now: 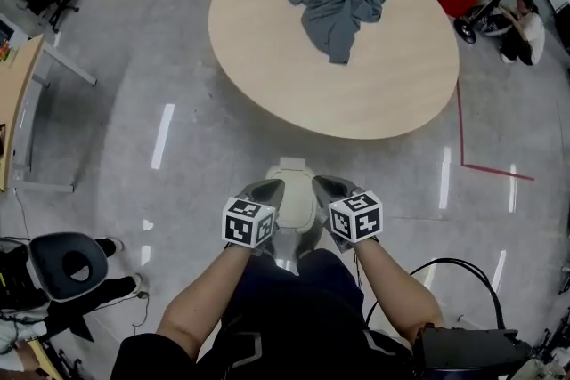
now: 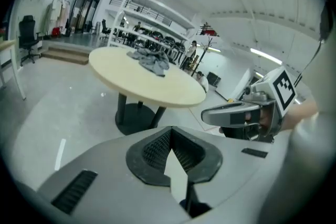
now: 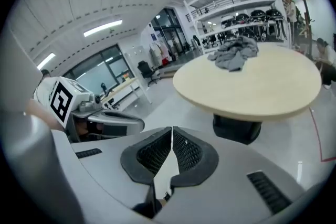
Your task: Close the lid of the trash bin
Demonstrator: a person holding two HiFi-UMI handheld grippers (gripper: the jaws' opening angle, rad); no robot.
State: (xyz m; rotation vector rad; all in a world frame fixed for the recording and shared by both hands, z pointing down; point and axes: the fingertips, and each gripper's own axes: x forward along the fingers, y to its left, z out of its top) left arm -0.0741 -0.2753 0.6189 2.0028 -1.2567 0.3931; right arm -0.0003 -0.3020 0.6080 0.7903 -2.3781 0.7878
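Head view: the trash bin point(image 1: 293, 178) is located below and between left gripper point(image 1: 271, 189) and right gripper point(image 1: 321, 187), equally near, both jaws pressed together.

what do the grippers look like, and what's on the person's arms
The left gripper and right gripper are smooth and grey, with dark slotted vents. Each claw has black ribbed pads. Each gripper carries a white cube with black square markers. The forearms are bare, with no sleeves; the clothes are dark.
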